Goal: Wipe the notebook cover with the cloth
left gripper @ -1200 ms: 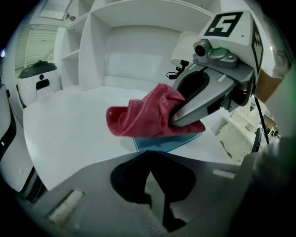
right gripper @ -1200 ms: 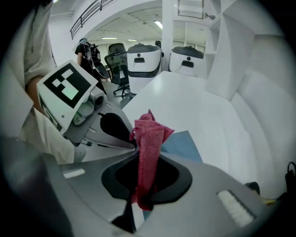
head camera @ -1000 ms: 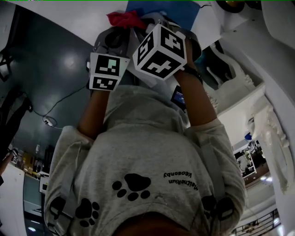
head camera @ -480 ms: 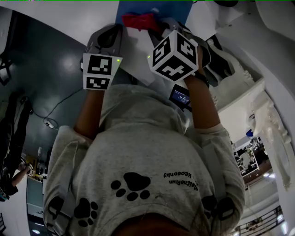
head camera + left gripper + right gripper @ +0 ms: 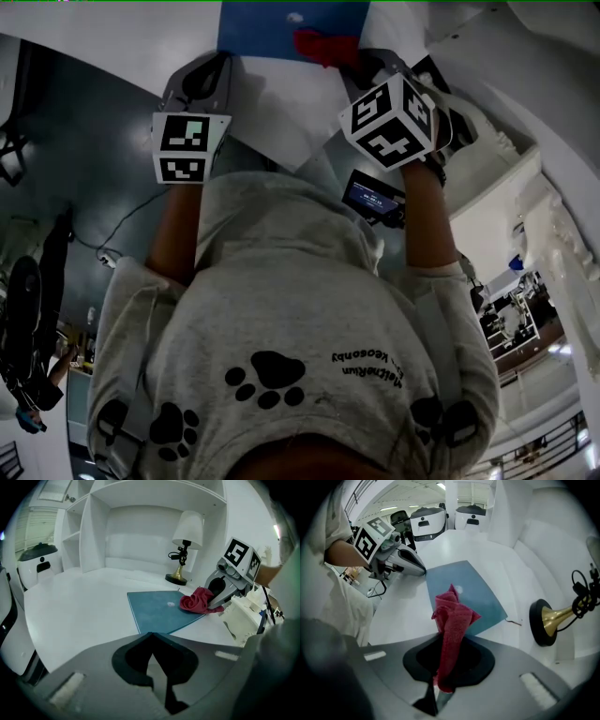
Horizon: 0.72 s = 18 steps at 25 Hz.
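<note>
A blue notebook (image 5: 272, 28) lies flat on the white table (image 5: 75, 616). My right gripper (image 5: 354, 64) is shut on a red cloth (image 5: 452, 618), whose bunched free end rests on the notebook's cover (image 5: 157, 611) near its right edge. The same red cloth (image 5: 197, 601) also shows in the left gripper view, under the right gripper (image 5: 224, 592). My left gripper (image 5: 151, 635) is shut on nothing, with its tips at the notebook's near corner. The right gripper view shows the left gripper (image 5: 408, 563) at that corner of the notebook (image 5: 473, 590).
A lamp with a white shade and a brass base (image 5: 178, 577) stands behind the notebook, and its base (image 5: 548, 620) is close on the right. White shelving (image 5: 154, 527) backs the table. A white ornate object (image 5: 243, 618) sits at the right edge. White robots (image 5: 426, 520) stand beyond.
My right gripper has carried the red cloth from the notebook's left part across the cover to its right side. The left gripper has stayed at the near corner.
</note>
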Available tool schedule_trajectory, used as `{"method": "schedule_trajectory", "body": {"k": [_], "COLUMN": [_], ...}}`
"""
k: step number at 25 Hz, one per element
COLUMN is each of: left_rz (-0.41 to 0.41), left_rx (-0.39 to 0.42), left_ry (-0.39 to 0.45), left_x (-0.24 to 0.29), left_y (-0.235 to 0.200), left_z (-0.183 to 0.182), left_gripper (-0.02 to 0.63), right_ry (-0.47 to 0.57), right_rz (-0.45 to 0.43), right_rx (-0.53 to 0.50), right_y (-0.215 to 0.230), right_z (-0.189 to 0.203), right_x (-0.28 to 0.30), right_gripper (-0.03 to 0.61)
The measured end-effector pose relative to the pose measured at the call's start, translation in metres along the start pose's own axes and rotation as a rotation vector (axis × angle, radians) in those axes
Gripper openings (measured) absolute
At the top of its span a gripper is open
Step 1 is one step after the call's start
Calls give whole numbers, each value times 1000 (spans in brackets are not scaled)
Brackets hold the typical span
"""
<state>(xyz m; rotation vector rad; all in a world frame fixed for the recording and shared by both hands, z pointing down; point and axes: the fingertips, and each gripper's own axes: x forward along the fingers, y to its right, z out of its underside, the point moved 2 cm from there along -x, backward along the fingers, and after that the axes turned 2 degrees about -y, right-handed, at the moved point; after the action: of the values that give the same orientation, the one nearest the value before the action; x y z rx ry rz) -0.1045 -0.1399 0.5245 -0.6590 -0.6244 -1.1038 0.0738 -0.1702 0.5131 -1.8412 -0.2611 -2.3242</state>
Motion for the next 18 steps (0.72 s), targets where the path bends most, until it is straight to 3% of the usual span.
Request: {"method": "schedule_trajectory", "body": {"k": [18], "left_rz": [-7], "left_rx": [-4], "left_ry": [-13], "left_x": [4], "left_y": [3], "left_z": [5], "left_gripper": [-2], "right_ry": [-17], "right_rz": [42], "right_rx": [22], "right_y": [6], "right_z": [19], "right_x": [4], "right_gripper": [43]}}
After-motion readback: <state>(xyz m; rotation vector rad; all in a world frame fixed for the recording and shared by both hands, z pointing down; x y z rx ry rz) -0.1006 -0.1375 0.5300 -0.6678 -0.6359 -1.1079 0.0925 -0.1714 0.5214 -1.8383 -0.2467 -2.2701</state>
